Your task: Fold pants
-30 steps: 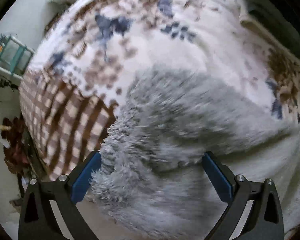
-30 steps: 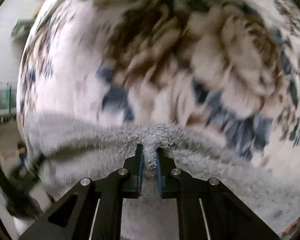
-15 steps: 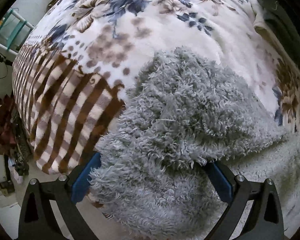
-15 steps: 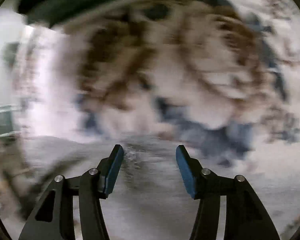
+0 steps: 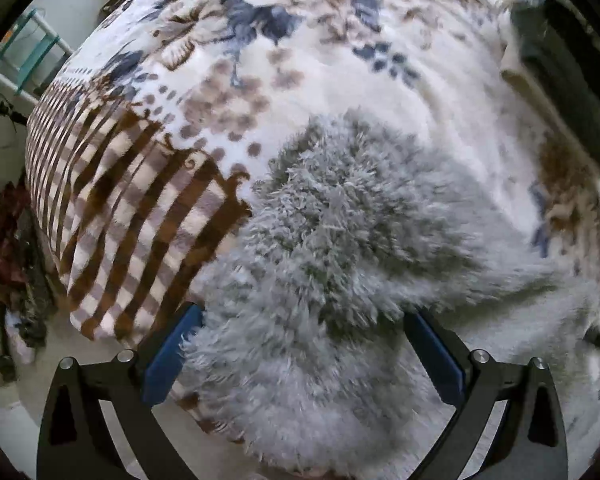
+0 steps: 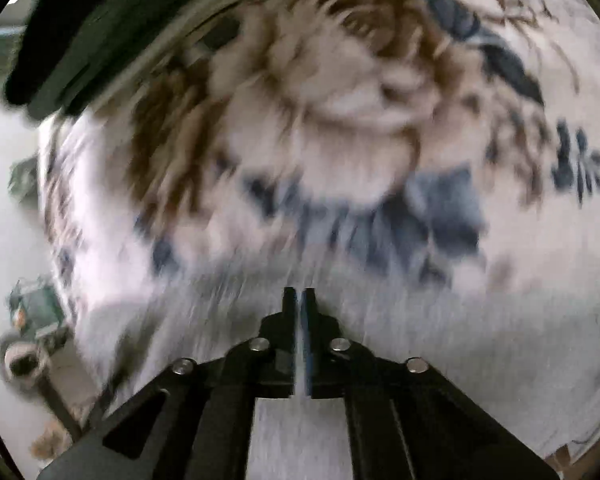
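The pants (image 5: 340,264) are grey and shaggy, lying in a folded heap on the flowered blanket (image 5: 300,60) of a bed. My left gripper (image 5: 304,344) is open, its blue pads on either side of the heap's near end, gripping nothing. In the blurred right wrist view my right gripper (image 6: 299,300) is shut with nothing visible between its pads, just above the pale grey pants fabric (image 6: 420,340).
The blanket's brown striped edge (image 5: 132,216) hangs over the bed's left side, with floor and clutter (image 5: 8,240) below. A teal rack (image 5: 24,60) stands at far left. Dark folded cloth (image 5: 560,60) lies at the bed's far right.
My right gripper let go of the pants fold, opened, then closed empty and moved. My left gripper stayed open over the heap, with the view shifting slightly.
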`<state>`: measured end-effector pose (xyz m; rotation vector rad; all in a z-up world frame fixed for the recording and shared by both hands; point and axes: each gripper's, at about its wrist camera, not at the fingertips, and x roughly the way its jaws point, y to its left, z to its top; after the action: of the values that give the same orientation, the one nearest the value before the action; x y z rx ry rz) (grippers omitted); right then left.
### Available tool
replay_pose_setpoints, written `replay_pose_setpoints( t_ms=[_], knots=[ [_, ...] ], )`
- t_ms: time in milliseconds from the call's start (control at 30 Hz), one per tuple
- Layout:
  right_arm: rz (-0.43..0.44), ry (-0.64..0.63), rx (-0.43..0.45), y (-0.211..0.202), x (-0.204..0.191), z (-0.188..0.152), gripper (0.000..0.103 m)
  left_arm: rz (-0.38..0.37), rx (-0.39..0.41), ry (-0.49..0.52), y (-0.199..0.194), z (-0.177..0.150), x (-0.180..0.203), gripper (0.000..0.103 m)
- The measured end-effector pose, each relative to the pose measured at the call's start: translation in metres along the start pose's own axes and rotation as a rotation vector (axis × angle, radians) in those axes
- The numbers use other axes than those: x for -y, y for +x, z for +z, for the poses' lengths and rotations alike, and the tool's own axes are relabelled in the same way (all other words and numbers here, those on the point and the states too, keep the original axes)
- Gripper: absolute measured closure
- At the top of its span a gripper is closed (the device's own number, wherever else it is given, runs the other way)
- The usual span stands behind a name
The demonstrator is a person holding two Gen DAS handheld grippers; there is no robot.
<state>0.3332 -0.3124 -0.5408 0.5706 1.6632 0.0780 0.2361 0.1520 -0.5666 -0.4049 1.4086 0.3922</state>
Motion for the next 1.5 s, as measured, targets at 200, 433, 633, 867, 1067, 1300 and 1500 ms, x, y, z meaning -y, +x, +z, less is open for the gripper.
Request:
replay_pose_setpoints(
  t_ms=[200,433,633,867,1067,1300,1500],
  knots=[
    [0.099,0.223,-0.075,0.008,0.032,-0.128,0.041,-0.114,-0.026,-0.203,-0.045,-0.036,-0.028,0.0],
    [0.221,0.528,-0.153,0.087,0.057,-0.232,0.046,-0.066,-0.033,-0.249,-0.014,-0.026,-0.04,0.0],
    [0.157,0.56,-0.046,0.092,0.053,-0.242,0.096,-0.145,0.009,-0.26,0.002,-0.003,-0.044,0.086],
    [0.059,0.383,-0.068,0.093,0.006,-0.275,0.097,-0.132,0.007,-0.251,0.001,0.003,-0.051,0.083],
    [0.122,0.374,-0.258,0.117,0.024,-0.259,0.059,-0.102,-0.048,-0.163,-0.017,-0.013,-0.051,0.022],
    [-0.025,-0.099,-0.068,0.037,-0.039,-0.191,0.044,-0.025,0.048,0.077,-0.06,-0.036,0.017,0.001],
    [-0.295,-0.517,-0.01,0.04,-0.079,-0.064,0.044,-0.05,0.045,0.229,-0.026,-0.02,0.104,0.001]
  ],
)
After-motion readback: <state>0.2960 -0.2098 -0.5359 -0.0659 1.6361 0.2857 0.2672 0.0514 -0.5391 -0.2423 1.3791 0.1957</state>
